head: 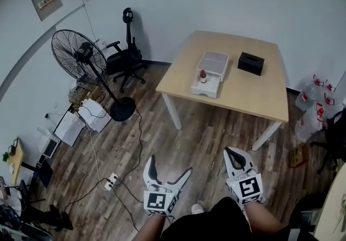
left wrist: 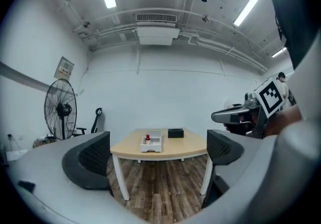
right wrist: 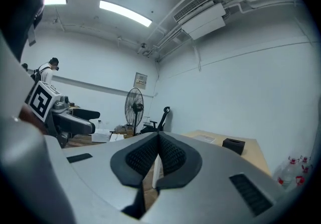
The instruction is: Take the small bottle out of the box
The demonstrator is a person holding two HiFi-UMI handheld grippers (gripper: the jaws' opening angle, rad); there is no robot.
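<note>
The small bottle [head: 203, 76] was seen standing upright inside the white box [head: 207, 92], towards its nearer end. It showed as reddish on top and pale below; finer detail was too small to be made out. It was judged to be light and rigid, probably smooth-sided, and so liable to slip or topple if nudged. A hold across the body just below the top, taken over the low wall of the box with moderate pressure, was thought the safest. The box itself was judged light enough to be dragged along if the bottle caught on it.

The box was set on the pale wooden table [head: 243, 96], near a black box [head: 251, 64] but apart from it. A standing fan [head: 81, 53] and an office chair [head: 125, 56] were placed well off to the table's left.

Both grippers were held well short of the table, over the wooden floor. The left gripper [head: 170, 165] was carried with its jaws spread wide and nothing between them. The right gripper [head: 234, 152] was carried with its jaws pressed together on nothing. An approach was judged to be needed before any hold.
</note>
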